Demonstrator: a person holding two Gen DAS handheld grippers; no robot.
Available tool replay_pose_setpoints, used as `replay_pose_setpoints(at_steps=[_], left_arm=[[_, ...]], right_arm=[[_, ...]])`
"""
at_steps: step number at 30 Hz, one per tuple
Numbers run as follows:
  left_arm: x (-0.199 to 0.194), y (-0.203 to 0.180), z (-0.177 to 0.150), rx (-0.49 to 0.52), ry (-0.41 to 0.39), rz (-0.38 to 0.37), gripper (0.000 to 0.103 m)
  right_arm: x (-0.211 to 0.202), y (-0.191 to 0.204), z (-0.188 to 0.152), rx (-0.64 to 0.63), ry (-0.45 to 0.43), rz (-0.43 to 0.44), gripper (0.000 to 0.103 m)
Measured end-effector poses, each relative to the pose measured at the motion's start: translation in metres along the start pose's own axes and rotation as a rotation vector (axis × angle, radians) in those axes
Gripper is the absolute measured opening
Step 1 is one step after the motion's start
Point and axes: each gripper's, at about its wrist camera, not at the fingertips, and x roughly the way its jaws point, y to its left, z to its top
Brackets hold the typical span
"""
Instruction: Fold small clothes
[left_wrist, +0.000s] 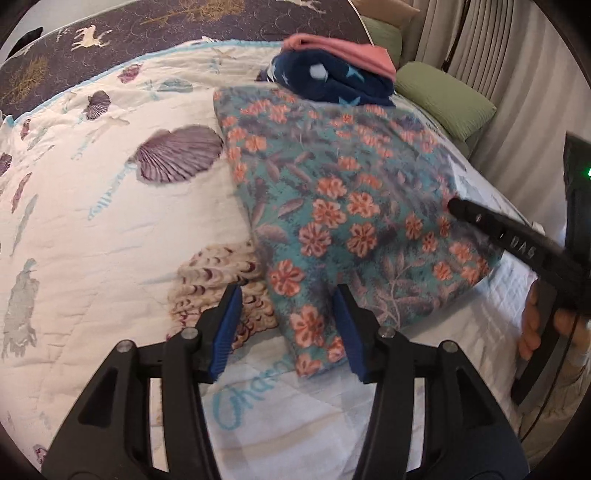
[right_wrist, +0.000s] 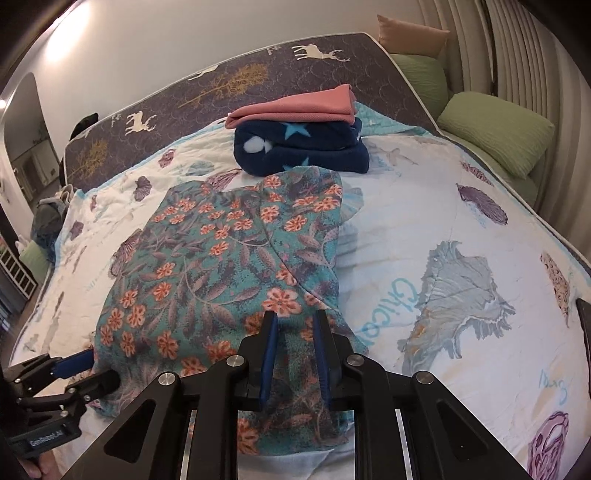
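Observation:
A teal garment with orange flowers (left_wrist: 332, 192) (right_wrist: 221, 258) lies folded on the quilt. My left gripper (left_wrist: 288, 326) stands open at its near corner. That corner lies between the blue pads, against the right one and apart from the left one. In the right wrist view the left gripper (right_wrist: 103, 369) sits at the garment's lower left edge. My right gripper (right_wrist: 295, 350) hovers over the garment's near edge with a narrow gap between its pads and cloth showing in the gap. In the left wrist view the right gripper (left_wrist: 456, 206) reaches in from the right, its tip at the cloth's right side.
A folded pink garment (right_wrist: 295, 107) lies on a folded navy star-print one (right_wrist: 299, 147) just behind the floral garment. The shell-print quilt (right_wrist: 443, 221) covers the bed. Green pillows (right_wrist: 495, 129) and a curtain (right_wrist: 517, 44) are at the right, with a dark deer-print mattress (right_wrist: 221, 85) behind.

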Motion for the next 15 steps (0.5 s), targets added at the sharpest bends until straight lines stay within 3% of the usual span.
replay_pose_setpoints(at_steps=[6,11,15], left_arm=[[-0.026,-0.009,0.025,0.059,-0.115,-0.017,0.053],[-0.020,-0.012,0.048,0.079,-0.142,-0.020,0.053],[0.002,-0.018,0.067,0.110,-0.124,0.021,0.053]], right_arm=[[-0.008,0.006,0.000,-0.037,-0.001,-0.026,0.019],[-0.013,0.012,0.010,-0.081,-0.014,-0.046,0.019],[-0.016,0.026,0.022,-0.177,-0.059,-0.103,0.019]])
